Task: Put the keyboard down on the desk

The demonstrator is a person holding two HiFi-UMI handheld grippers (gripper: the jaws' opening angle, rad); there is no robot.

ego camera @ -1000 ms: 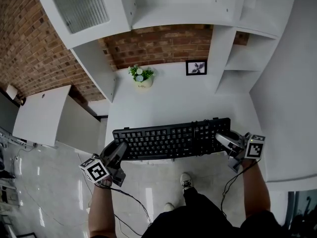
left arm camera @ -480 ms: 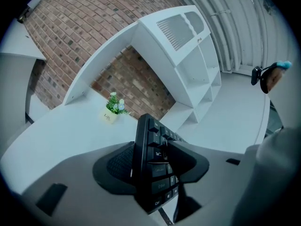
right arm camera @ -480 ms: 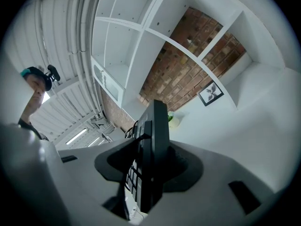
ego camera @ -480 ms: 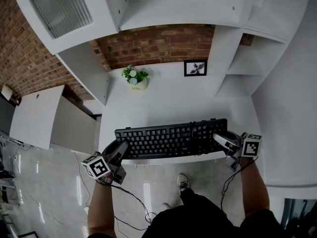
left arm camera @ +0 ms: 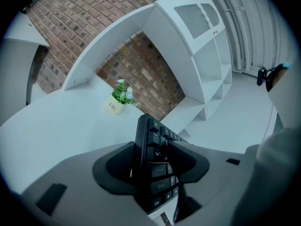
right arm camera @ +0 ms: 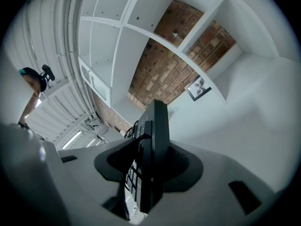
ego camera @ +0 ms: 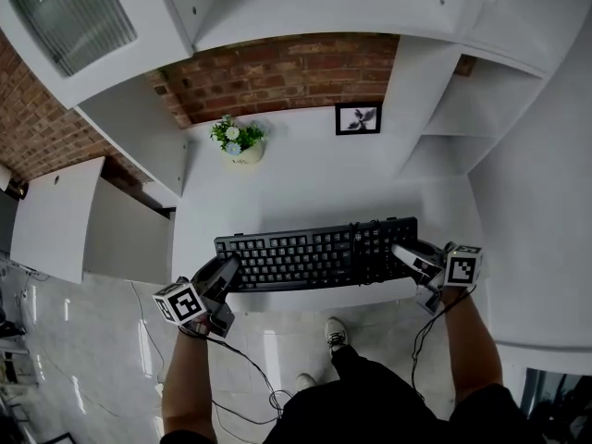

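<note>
Forward goes the keyboard (ego camera: 314,255): a second ago its near edge was hanging out past the desk (ego camera: 314,178) front, and now, in the head view, the whole board is sitting over the white top at the 6 o'clock side. Both arms are pushing in with it. The left gripper (ego camera: 228,272) is clenching the 9 o'clock end, the right gripper (ego camera: 408,256) is clenching the 3 o'clock end, same as before. The plant (ego camera: 237,141) is standing at 11 o'clock and the picture (ego camera: 358,118) at 1 o'clock, both well clear of the landing spot. That is looking like the carry nearly finished, with lowering and letting go still to come; whether the board is already touching the top, I cannot tell from here.

Over to the left gripper view: the jaws are gripping the key end edge-on, pads pressing both faces, the plant showing beyond at 11 o'clock.

Now the right gripper view: the jaws are grasping the other end, the slab standing between the pads, the picture up at 1 o'clock. No release is starting on either side; the grip is holding steady.
</note>
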